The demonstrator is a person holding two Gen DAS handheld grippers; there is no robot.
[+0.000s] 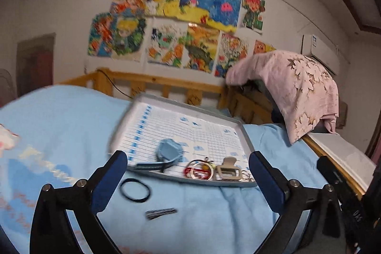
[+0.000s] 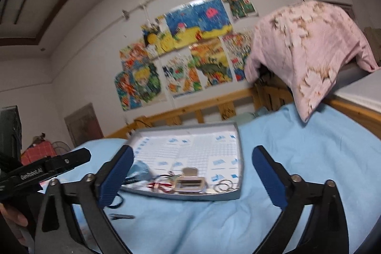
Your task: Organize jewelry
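Now both grippers are hanging above a bed (image 1: 59,116) covered with a light blue sheet, and both are pointing toward a grey tray (image 1: 245,135) lying on it.

From the left wrist view, the left gripper (image 1: 188,182) is standing wide, with nothing between its blue pads (image 1: 109,180). The near edge of the tray is lying just between and beyond its fingertips. On the near part of the tray, a blue pouch (image 1: 169,150) with a strap is sitting on the left side. To the right of it, a ring (image 1: 201,170) is lying with red cord, and then a beige clip (image 1: 227,170) is lying close to the right pad. On the sheet, in front of the tray and nearer to the gripper, a black hair tie (image 1: 135,190) is lying, and below it a dark hairpin (image 1: 162,213); both are apart from the pads.

From the right wrist view, the right gripper (image 2: 193,180) is also standing wide and holding nothing. The tray (image 2: 240,158) is lying ahead between its fingers, with the clip (image 2: 190,182) near the middle, small rings (image 2: 223,185) to the right of it, and the pouch (image 2: 140,169) partly hidden behind the left pad. The hairpin (image 2: 121,216) is lying on the sheet, low on the left. The left gripper's black body (image 2: 47,168) is showing at the left edge.

Behind the bed, a wooden rail (image 1: 166,82) is running along a wall with colourful pictures (image 1: 166,27), and a pink cloth (image 1: 297,87) is hanging on the right.
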